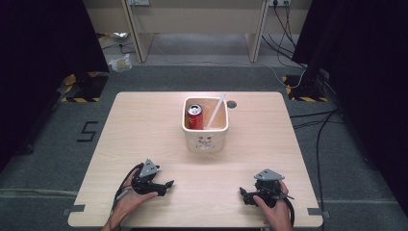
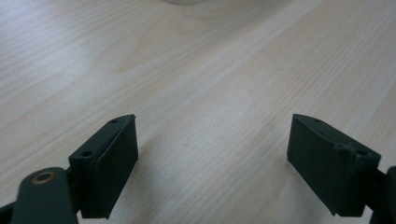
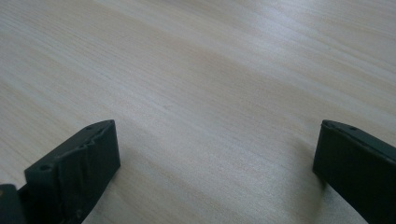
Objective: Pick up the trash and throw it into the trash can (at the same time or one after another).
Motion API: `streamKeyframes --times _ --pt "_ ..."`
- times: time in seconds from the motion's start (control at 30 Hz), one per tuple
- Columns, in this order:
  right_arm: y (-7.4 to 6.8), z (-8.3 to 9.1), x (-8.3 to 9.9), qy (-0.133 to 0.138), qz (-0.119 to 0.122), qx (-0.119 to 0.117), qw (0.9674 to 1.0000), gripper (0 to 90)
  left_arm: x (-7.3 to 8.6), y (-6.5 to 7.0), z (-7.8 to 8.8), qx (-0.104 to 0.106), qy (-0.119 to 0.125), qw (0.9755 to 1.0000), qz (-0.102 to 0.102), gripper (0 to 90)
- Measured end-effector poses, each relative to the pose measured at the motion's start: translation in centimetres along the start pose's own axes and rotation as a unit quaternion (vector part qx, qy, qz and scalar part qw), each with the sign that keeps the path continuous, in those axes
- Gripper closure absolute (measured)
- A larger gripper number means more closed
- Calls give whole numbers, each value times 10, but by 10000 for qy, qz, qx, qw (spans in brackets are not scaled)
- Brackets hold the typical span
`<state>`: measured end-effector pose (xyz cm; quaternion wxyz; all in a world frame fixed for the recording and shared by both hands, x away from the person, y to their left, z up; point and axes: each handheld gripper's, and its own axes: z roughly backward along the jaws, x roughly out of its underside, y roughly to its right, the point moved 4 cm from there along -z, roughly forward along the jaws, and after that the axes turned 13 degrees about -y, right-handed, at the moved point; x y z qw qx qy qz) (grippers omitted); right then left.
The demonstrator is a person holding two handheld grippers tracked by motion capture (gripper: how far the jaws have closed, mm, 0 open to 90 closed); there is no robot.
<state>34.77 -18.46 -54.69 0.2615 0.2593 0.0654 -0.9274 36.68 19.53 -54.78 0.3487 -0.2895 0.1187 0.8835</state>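
while both grippers rested low at the near edge of the table (image 1: 144, 125), nothing was held yet. at the left, the left gripper (image 1: 167, 185) lay in the person's hand with its jaws spread wide over bare wood, aimed inward; its own view caught the foot of the bin at the top edge. further right, at the table's middle and well apart from both grippers, stood the white bin (image 1: 206, 142), with a red can (image 1: 195, 117) upright in its left half and a white straw (image 1: 215, 111) leaning toward its far right corner. at the right, the right gripper (image 1: 244, 193) also had its jaws spread, gripping nothing. this looked like the start, before any reach. the next move would likely call for lifting a gripper forward over the bin's rim and lining the jaws around the can or straw.
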Motion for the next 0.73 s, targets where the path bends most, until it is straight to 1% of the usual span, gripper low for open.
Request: streamKeyframes --times 0.1,0.2,0.73 --pt "0 0 0 0 0 0 10000 7 2 2 0 15 -84 10000 -30 157" --pt "0 0 0 0 1 1 10000 7 3 2 0 65 -106 9999 10 155" --pt "0 0 0 7 7 10 10000 7 3 2 0 47 -112 9999 36 147"
